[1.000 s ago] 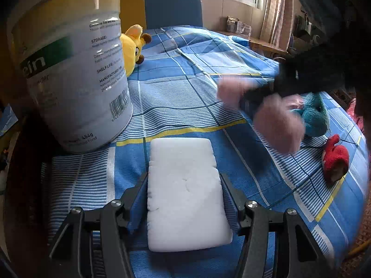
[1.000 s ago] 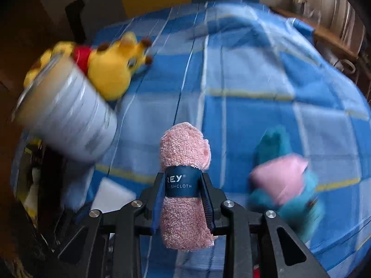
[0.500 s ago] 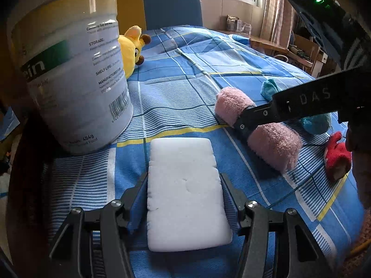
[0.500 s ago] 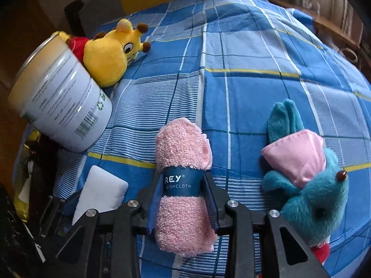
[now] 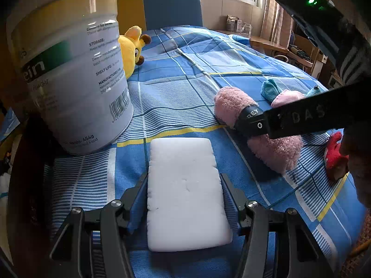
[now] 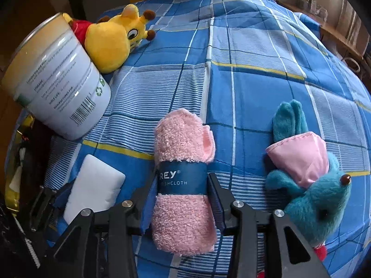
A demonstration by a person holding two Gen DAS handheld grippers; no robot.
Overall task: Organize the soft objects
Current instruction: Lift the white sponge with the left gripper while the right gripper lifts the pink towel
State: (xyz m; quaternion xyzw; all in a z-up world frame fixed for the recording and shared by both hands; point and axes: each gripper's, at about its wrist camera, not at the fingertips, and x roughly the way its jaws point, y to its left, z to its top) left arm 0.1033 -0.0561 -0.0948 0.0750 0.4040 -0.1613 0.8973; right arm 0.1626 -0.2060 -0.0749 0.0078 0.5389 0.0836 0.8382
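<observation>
left gripper [image 5: 184, 193] clamps white sponge [image 5: 185, 192] at bed's [image 6: 255, 46] near-left edge | right gripper [image 6: 183, 199] grips pink washcloth [image 6: 183, 173] mid-bed beside teal plush [image 6: 308, 173] | advice: release gently, flat

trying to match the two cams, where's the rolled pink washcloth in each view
Left wrist view: the pink washcloth lies right of centre on the bedspread, with the right gripper across its dark band.
Right wrist view: it is at bottom centre, between the right gripper's fingers.
Shared landmark: the big tin, far left in both views, with the yellow plush toy behind it.
</observation>
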